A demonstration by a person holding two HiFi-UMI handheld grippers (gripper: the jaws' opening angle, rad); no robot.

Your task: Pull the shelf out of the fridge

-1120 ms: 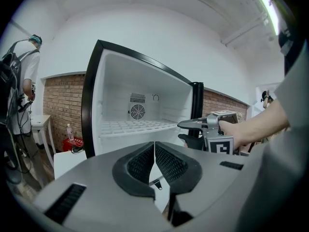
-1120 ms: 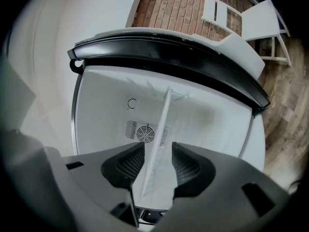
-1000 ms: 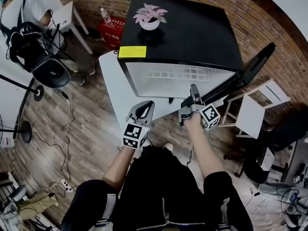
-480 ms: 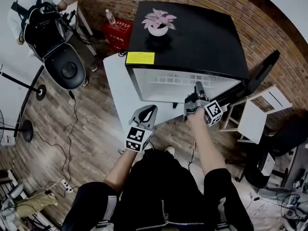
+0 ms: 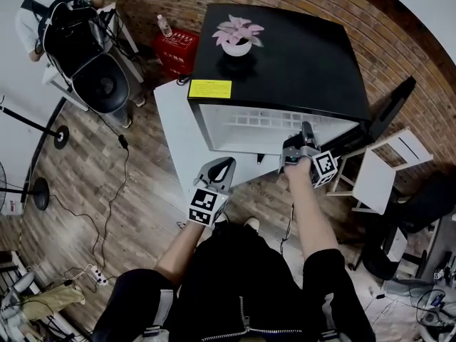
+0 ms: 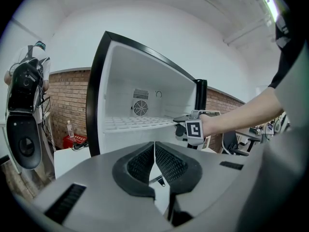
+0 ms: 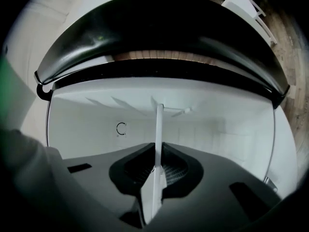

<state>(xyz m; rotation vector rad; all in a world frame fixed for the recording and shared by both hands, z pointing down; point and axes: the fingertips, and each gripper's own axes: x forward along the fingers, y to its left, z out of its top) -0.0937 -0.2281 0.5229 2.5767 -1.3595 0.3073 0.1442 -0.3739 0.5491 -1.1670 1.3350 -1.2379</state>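
Black fridge (image 5: pixel 285 55) is viewed from above, with its door (image 5: pixel 388 109) swung open at the right of the head view and the white interior exposed. A white wire shelf (image 5: pixel 271 122) is seen lying level inside the fridge, its front edge at the opening.

The right tool (image 5: pixel 306 130) is held at the right end of that front edge. Its jaws have just been closing and are clamped on the edge. In the right gripper view the shelf (image 7: pixel 159 129) is seen edge-on as a thin white strip, pinched between the pads (image 7: pixel 174 170) of the right tool (image 7: pixel 158 163).

The left tool (image 5: pixel 226 161) is held back from the fridge, in front of the person and over the wooden floor (image 5: pixel 128 205). In the left gripper view the jaws of the left tool (image 6: pixel 154 151) are pressed together with nothing between them. Beyond them the shelf (image 6: pixel 135 123) is seen, with the right tool (image 6: pixel 179 121) at its front right corner.

A potted plant (image 5: pixel 238 38) is stood on the fridge top, and a yellow label (image 5: pixel 210 89) is stuck at the top's front left corner.
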